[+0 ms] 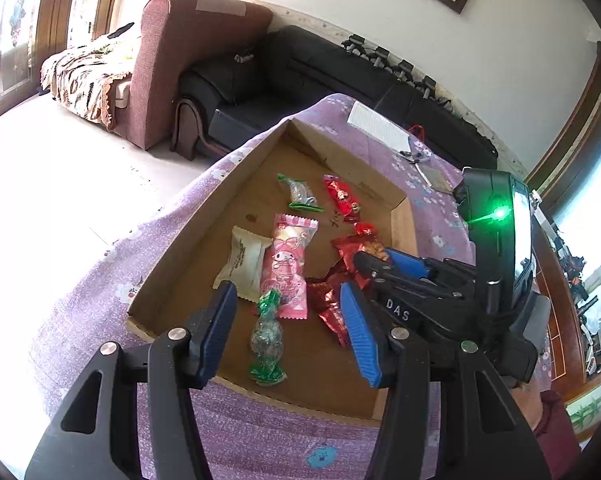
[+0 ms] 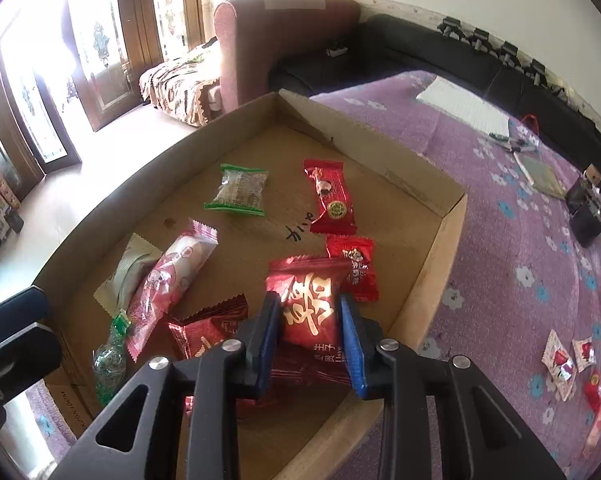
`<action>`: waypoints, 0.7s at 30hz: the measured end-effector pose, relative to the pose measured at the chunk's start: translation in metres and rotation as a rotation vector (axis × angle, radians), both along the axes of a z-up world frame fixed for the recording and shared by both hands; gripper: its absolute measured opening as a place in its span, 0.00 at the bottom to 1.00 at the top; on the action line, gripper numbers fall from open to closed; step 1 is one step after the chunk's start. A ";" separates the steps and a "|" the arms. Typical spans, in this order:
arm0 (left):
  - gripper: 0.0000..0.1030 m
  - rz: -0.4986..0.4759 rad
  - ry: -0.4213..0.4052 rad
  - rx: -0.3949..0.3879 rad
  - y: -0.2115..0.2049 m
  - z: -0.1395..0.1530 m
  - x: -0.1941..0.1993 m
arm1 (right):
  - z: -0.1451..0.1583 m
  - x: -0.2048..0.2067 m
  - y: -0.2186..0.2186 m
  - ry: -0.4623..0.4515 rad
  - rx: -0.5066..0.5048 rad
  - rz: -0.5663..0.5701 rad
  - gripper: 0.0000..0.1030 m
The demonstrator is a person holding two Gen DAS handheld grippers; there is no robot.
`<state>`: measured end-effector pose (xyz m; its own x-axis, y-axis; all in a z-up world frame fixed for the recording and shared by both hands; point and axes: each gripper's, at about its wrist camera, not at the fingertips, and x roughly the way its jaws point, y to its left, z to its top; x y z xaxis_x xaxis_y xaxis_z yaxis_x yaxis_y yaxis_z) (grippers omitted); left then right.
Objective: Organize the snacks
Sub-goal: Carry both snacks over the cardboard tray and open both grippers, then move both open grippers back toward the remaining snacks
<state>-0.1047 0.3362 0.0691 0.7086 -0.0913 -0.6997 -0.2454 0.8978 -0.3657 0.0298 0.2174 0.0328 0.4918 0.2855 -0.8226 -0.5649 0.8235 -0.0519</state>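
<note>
Red pack (image 2: 310, 312) sits clamped in the R gripper (image 2: 310, 332), low over the box (image 2: 432, 272) near its 5 o'clock corner. L gripper (image 1: 290, 332) hangs w/ jaws apart above a green candy (image 1: 267, 336). Further in: pink pack (image 1: 286, 268) (cartoon print), then green (image 2: 238, 189) & red (image 2: 332, 196) packs toward 12.

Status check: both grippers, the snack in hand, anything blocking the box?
Left gripper open, empty, over cardboard box. Right gripper shut on red snack packet above box. Loose snacks on tablecloth; nothing blocking.
</note>
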 end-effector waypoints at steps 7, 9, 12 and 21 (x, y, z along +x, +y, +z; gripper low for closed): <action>0.51 -0.016 -0.032 -0.023 -0.008 0.009 -0.005 | 0.029 -0.027 -0.007 -0.131 0.020 0.029 0.60; 0.51 -0.019 -0.046 -0.019 -0.013 0.015 -0.009 | 0.037 -0.036 -0.012 -0.163 0.019 0.036 0.60; 0.51 -0.027 -0.063 -0.006 -0.022 0.023 -0.014 | 0.047 -0.048 -0.024 -0.185 0.043 0.033 0.61; 0.51 -0.066 -0.106 0.045 -0.058 0.050 -0.037 | 0.061 -0.072 -0.089 -0.176 0.145 -0.036 0.64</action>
<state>-0.1412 0.2782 0.1187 0.7725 -0.1106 -0.6254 -0.1473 0.9266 -0.3459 -0.0426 0.1283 0.0940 0.6364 0.3739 -0.6747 -0.5276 0.8491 -0.0271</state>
